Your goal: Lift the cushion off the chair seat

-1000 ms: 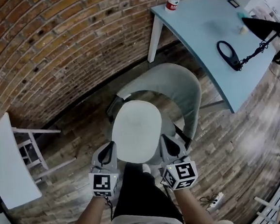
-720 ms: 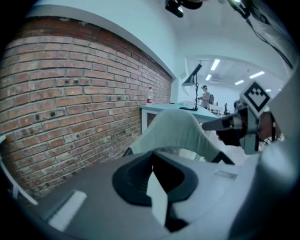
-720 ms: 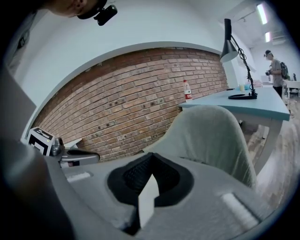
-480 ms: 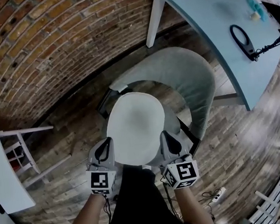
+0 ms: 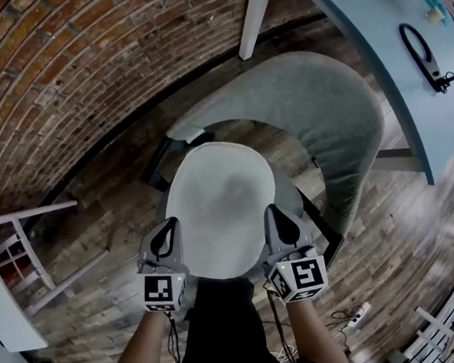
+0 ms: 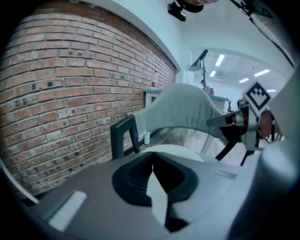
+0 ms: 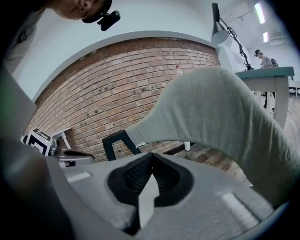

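- Cushion (image 5: 221, 205) — pale off-white, oval, smooth fabric. It lies flat on the chair seat, inside the curve of the backrest, with its near edge towards the person.
- Chair (image 5: 323, 105) — grey-green upholstered backrest wrapping round the far and right sides of the seat, on a dark frame (image 5: 160, 160) that shows at the seat's left.
- Left gripper (image 5: 169, 223) — grey two-jaw tool with a black-and-white marker cube at its rear. It sits at the cushion's near left edge and points away from the person towards the chair back. The jaws are pressed together with nothing between them. The head view does not settle whether it touches the cushion.
- Right gripper (image 5: 271, 211) — the same make. It sits at the cushion's near right edge, level with its partner, and its jaws are likewise closed on nothing.
- Forearms (image 5: 144, 358) — bare, one behind each gripper, with dark trousers (image 5: 224, 327) between them on the near side of the chair.
- Brick wall (image 5: 59, 73) — red-brown, behind and to the left of the chair.
- Table (image 5: 372, 37) — pale blue top on a white leg (image 5: 254, 16), beyond the chair back and to its right. A black loop-shaped object (image 5: 419, 45) with a cable lies on it.
- White slatted furniture (image 5: 16, 250) — well to the left of the chair.
- Floor (image 5: 104, 306) — worn wooden planks under and around the chair. A small white power strip (image 5: 357, 314) lies on it to the near right of the chair.
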`<state>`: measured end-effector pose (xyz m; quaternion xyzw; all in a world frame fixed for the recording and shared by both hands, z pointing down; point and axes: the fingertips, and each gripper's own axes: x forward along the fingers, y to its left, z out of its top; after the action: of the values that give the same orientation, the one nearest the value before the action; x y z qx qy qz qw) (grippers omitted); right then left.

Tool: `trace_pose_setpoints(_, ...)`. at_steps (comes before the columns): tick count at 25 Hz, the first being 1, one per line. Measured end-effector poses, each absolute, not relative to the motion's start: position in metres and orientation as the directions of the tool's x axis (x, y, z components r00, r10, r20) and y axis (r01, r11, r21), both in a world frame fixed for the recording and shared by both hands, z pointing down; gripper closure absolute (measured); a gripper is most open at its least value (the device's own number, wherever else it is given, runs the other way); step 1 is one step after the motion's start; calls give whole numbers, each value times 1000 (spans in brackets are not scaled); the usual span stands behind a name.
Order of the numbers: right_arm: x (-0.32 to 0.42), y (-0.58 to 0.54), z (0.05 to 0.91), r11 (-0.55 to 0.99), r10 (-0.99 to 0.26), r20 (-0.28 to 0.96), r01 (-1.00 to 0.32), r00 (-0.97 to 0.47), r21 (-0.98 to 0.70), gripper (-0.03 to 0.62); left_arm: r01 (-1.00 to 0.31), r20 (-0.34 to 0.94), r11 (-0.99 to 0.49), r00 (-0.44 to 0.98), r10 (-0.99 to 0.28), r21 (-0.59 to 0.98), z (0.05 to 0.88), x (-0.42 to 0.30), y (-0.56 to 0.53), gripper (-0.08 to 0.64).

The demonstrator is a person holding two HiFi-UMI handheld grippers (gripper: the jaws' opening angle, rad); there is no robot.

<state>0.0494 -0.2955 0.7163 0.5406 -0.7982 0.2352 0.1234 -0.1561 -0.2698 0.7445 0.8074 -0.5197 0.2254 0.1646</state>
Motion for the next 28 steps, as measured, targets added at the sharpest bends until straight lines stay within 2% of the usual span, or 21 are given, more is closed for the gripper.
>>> trace_pose_setpoints(7, 60, -299, 764, 260, -802, 489, -938, -342, -228, 594, -909, 569, -416, 359, -740, 33, 797, -159, -268, 565)
trace_pose_setpoints(13, 73, -301, 802, 222, -790, 526, -947, -315, -234, 590, -920, 600, -389, 338, -725, 49, 828, -165, -273, 491)
trace_pose_setpoints(14, 73, -301, 807, 213, -784, 533, -944, -318, -250, 519, -922, 604, -384, 335, -723, 51, 832, -166, -274, 477)
trace_pose_setpoints(15, 74, -301, 813, 202, -778, 540, -942, -321, -269, 482, -923, 608, -381, 332, -722, 51, 836, -168, -275, 464)
trace_pose_setpoints(18, 80, -300, 830, 163, -771, 561, -946, -300, -281, 471, -925, 627, -374, 330, -706, 66, 848, -170, -277, 431)
trace_pose_setpoints(19, 82, -298, 836, 154, -770, 569, -949, -289, -275, 439, -926, 635, -370, 332, -698, 77, 853, -171, -277, 427)
trace_pose_setpoints(21, 84, -295, 848, 142, -759, 584, -949, -287, -281, 335, -930, 651, -356, 327, -685, 92, 861, -173, -277, 386)
trace_pose_setpoints(28, 87, -286, 874, 113, -714, 632, -941, -300, -320, 264, -944, 694, -302, 308, -651, 136, 883, -176, -274, 294)
